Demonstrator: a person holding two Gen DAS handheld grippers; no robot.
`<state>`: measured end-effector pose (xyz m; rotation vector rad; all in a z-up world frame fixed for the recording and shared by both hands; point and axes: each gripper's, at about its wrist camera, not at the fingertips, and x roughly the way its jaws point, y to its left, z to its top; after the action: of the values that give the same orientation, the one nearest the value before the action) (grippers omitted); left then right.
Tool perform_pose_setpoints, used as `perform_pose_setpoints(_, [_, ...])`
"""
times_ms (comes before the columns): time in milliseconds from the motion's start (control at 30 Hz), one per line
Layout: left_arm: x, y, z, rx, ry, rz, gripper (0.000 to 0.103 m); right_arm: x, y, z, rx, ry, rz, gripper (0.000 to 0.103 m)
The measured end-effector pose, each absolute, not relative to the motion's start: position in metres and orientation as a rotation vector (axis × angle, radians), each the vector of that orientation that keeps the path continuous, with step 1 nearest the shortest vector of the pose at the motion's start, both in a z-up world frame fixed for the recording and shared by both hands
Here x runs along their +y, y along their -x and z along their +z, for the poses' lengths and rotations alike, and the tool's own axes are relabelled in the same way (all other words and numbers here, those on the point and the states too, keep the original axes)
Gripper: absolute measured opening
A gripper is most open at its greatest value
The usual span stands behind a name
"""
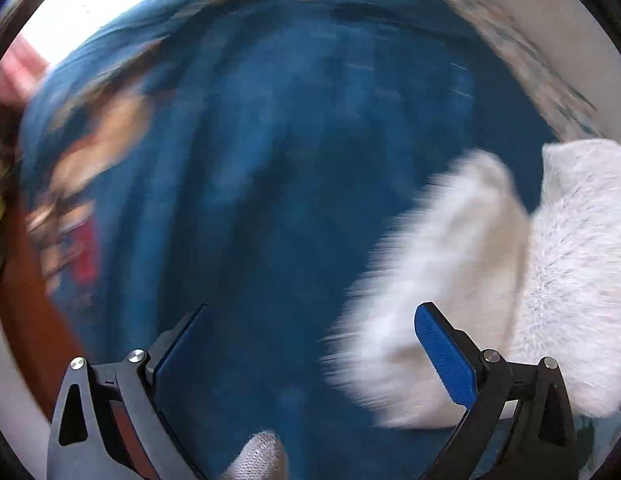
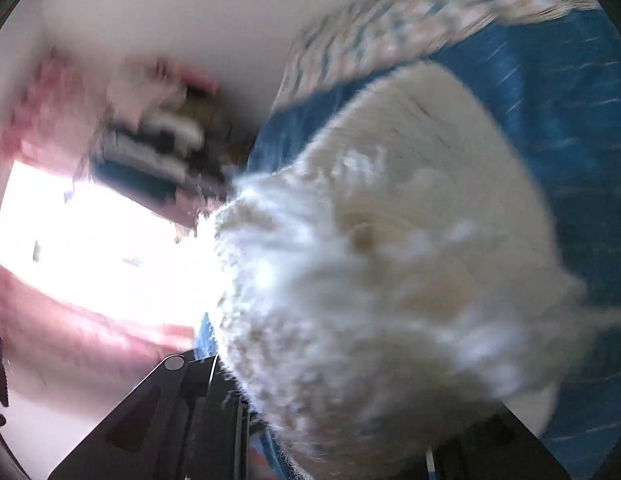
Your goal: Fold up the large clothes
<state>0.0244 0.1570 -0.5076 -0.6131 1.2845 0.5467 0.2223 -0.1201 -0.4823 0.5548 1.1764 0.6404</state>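
A white fluffy garment (image 2: 390,260) fills most of the right wrist view, bunching toward my right gripper (image 2: 330,412). Its fingertips are buried in the pile and the cloth hangs stretched from them, so it looks shut on the garment. In the left wrist view the same garment (image 1: 450,280) lies at the right on a blue bedspread (image 1: 290,140). My left gripper (image 1: 313,312) hovers above the bedspread, pointing steeply down. Its blue pads (image 1: 442,352) stand wide open with nothing between them, and the right pad overlaps the garment's edge. Both views are motion-blurred.
A patterned sheet or pillow (image 2: 390,20) lies along the far side of the bed by a white wall. A bright window (image 2: 90,240) with pink curtains (image 2: 50,340) and a cluttered shelf (image 2: 158,140) sit to the left. A brown wooden edge (image 1: 26,320) borders the bed.
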Motion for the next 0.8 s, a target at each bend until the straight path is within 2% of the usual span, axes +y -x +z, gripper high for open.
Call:
perform_pose_setpoints(100, [0.173,0.013,-0.508,1.297,0.623,0.660,0.103,-0.057,-0.196,-0.542,1.324,-0.426,0.668,0.019])
perform_pose_setpoints(233, [0.187,0.034,-0.503,1.276,0.649,0.734,0.103,-0.019,-0.176,-0.598,1.468,-0.297,0.661,0.020])
perform_pose_setpoints(333, [0.194,0.031,-0.488,1.234,0.679,0.727,0.103,-0.011,-0.182,-0.592,1.502,-0.239,0.677,0.022])
perform_pose_setpoints(400, [0.194,0.034,-0.483,1.203,0.727,0.691,0.103,-0.016,-0.183,-0.569,1.502,-0.232,0.734,0.031])
perform_pose_setpoints(433, [0.187,0.035,-0.479,1.180,0.769,0.663,0.103,-0.028,-0.186,-0.554,1.505,-0.277,0.786,0.049])
perform_pose_setpoints(467, [0.183,0.037,-0.475,1.161,0.799,0.641,0.103,-0.035,-0.181,-0.540,1.509,-0.308,0.808,0.076])
perform_pose_setpoints(500, [0.174,0.038,-0.471,1.140,0.832,0.614,0.103,-0.054,-0.182,-0.527,1.505,-0.361,0.831,0.085])
perform_pose_setpoints(533, [0.168,0.035,-0.468,1.125,0.866,0.584,0.103,-0.067,-0.181,-0.519,1.498,-0.385,0.836,0.089])
perform_pose_setpoints(600, [0.151,0.031,-0.469,1.104,0.915,0.518,0.103,-0.104,-0.176,-0.507,1.495,-0.410,0.786,0.089])
perform_pose_setpoints(800, [0.115,-0.012,-0.513,1.144,0.985,0.403,0.103,-0.199,-0.190,-0.538,1.550,-0.455,0.502,0.089])
